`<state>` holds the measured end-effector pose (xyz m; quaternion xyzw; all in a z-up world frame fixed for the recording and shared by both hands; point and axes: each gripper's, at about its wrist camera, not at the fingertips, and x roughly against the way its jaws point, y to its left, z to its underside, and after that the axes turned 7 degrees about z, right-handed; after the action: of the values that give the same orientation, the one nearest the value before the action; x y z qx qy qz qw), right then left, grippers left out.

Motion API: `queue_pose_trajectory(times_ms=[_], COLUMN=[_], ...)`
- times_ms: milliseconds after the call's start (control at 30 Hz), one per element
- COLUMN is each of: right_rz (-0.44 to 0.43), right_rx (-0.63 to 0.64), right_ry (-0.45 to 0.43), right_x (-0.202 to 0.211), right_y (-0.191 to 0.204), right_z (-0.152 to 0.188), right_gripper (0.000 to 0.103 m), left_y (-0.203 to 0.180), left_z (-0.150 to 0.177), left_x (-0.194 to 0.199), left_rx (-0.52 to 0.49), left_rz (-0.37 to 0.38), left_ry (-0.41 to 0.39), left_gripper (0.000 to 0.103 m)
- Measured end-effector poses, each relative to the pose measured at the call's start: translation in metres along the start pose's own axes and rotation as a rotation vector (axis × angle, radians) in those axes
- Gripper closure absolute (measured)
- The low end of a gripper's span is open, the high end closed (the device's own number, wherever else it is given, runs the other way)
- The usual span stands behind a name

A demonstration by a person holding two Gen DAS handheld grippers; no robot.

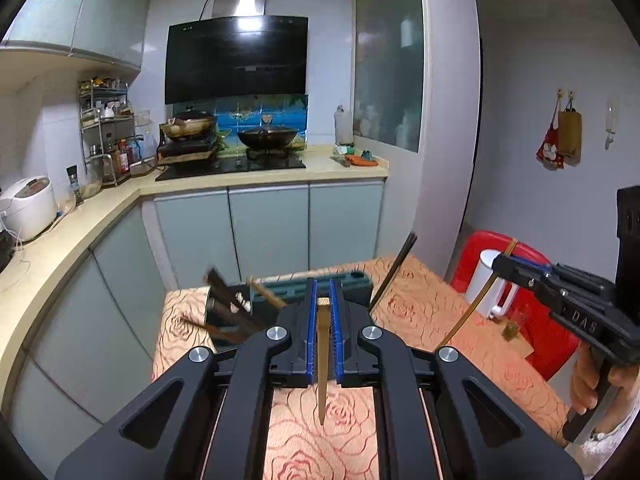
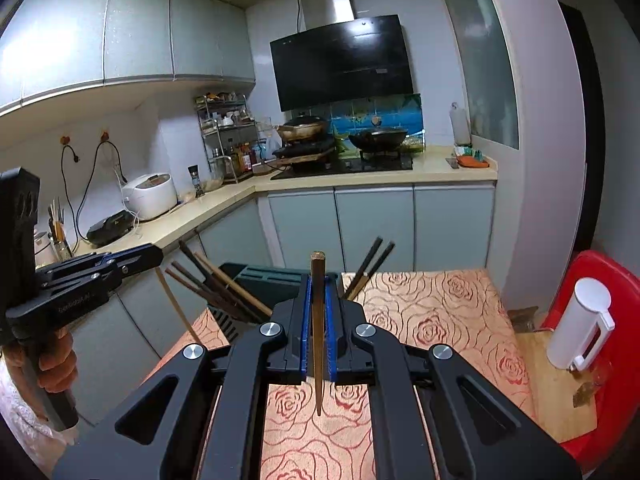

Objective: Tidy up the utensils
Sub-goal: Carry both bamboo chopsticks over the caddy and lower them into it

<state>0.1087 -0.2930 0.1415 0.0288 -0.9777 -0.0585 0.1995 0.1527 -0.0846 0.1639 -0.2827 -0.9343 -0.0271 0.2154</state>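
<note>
My left gripper (image 1: 323, 286) is shut on a pale bamboo chopstick (image 1: 322, 364) that stands upright between its blue pads, tip down over the table. Behind it a dark utensil holder (image 1: 354, 280) carries several brown chopsticks (image 1: 228, 312) on its left and a dark chopstick (image 1: 394, 272) on its right. My right gripper (image 2: 318, 280) is shut on a darker brown chopstick (image 2: 318, 344), also upright. Each gripper shows in the other's view: the right gripper (image 1: 500, 264) with its chopstick (image 1: 472, 304), the left gripper (image 2: 158, 254) with its chopstick (image 2: 176, 304). The holder (image 2: 260, 276) sits just beyond.
The table wears a rose-patterned cloth (image 2: 440, 312). To the right a red chair (image 2: 616, 280) stands beside a white jug (image 2: 580, 324). Kitchen counter (image 2: 224, 204), stove with pans (image 2: 376, 138) and a rice cooker (image 2: 150, 196) lie beyond. A person's hand (image 2: 56, 364) grips the left handle.
</note>
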Motion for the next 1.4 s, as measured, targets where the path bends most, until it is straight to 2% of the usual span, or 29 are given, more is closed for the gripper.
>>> queue_pose_trajectory(times_ms=[333,533,867,967,1400], right_rz=[0.005,0.011,0.015,0.013,0.028], right_rx=[0.035,0.037,0.019,0.015,0.026], right_ry=[-0.053,-0.086,-0.127,-0.129,-0.083], right_x=[-0.002,-0.003,-0.018,-0.026,-0.059], right_y=[0.008,0.011,0.011,0.012,0.02], right_z=[-0.035,-0.059,-0.088,-0.093,-0.089], right_gripper=[0.096,0.096,0.096,0.096,0.096], left_y=[-0.007,-0.016,-0.007,-0.003,0.015], left_z=[-0.045,-0.072,-0.104,-0.106,-0.073], left_x=[-0.013,-0.017,-0.037,-0.046,-0.073], left_rx=[-0.02,-0.06,-0.042,-0.032,-0.039], left_rz=[0.003,-0.027,-0.069,-0.069,-0.099], left_ry=[-0.035,-0.075,-0.14,-0.135,-0.042], left_gripper=[0.097,0.097,0.097,0.097,0.097])
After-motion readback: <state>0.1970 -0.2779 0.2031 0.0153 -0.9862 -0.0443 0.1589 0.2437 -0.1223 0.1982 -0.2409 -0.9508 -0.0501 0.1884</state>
